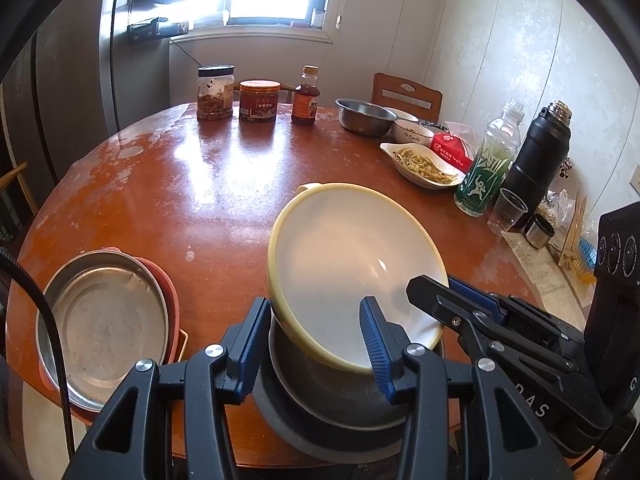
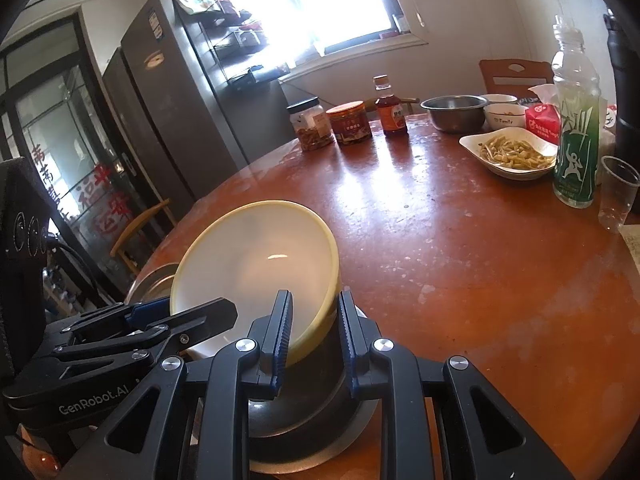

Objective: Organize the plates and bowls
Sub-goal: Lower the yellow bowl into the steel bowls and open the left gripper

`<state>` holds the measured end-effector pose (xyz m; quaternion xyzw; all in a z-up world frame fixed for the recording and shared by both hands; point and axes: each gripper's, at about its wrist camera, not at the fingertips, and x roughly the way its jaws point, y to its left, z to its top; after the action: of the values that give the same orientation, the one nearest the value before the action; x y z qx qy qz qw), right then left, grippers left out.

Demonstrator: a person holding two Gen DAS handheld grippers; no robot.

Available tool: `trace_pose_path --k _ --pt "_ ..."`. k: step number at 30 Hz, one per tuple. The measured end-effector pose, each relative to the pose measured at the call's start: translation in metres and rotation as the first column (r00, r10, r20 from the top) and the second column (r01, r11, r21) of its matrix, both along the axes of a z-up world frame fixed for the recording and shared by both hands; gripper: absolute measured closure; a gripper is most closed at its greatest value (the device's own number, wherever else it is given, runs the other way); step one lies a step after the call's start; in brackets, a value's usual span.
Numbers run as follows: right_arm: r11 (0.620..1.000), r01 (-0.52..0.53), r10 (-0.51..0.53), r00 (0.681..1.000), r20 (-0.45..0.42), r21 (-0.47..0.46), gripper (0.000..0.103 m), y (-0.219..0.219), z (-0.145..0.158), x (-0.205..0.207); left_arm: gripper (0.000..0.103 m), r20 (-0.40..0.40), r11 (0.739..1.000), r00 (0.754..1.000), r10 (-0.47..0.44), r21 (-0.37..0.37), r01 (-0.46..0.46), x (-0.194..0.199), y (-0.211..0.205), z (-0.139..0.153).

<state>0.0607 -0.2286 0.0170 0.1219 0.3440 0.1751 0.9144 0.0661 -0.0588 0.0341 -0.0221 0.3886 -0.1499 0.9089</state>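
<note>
Both your grippers are on the same thing right now: the pale yellow plastic bowl with the white inside [image 1: 352,268]. Your left gripper [image 1: 316,344] has its blue ribbed pads clamped across the bowl's near rim, one pad outside and one inside. Your right gripper [image 2: 314,336] is pinched on the rim as well, jaws nearly together with just the bowl wall between them. From the left wrist view it comes in from the right side.

The bowl is tilted, open side facing up and away from you, and sits over a dark grey round dish [image 1: 332,412] at the near edge of the round reddish-brown wooden table [image 1: 224,208]. I can't tell if the two are touching.

Just left of that there's a flat stainless steel plate [image 1: 104,324] lying in a pinkish-red dish [image 1: 168,292]. Well apart, at the far side, is a stainless steel bowl [image 1: 362,116].
</note>
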Motion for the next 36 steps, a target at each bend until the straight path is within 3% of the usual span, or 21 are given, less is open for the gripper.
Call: trace_pose_path --k 19,32,36 --pt "0.998 -0.032 0.032 0.999 0.006 -0.052 0.079 0.001 -0.009 -0.011 0.057 -0.022 1.0 0.999 -0.028 -0.009 0.028 -0.007 0.003 -0.011" --pt "0.999 -0.037 0.037 0.999 0.008 -0.04 0.078 -0.002 -0.011 -0.013 0.057 -0.023 0.999 0.999 -0.034 -0.005 0.034 -0.009 0.002 -0.012" --pt "0.999 -0.042 0.042 0.999 0.006 -0.03 0.071 -0.002 -0.01 -0.014 0.057 -0.023 0.999 0.999 -0.04 -0.011 0.039 -0.01 0.001 -0.011"
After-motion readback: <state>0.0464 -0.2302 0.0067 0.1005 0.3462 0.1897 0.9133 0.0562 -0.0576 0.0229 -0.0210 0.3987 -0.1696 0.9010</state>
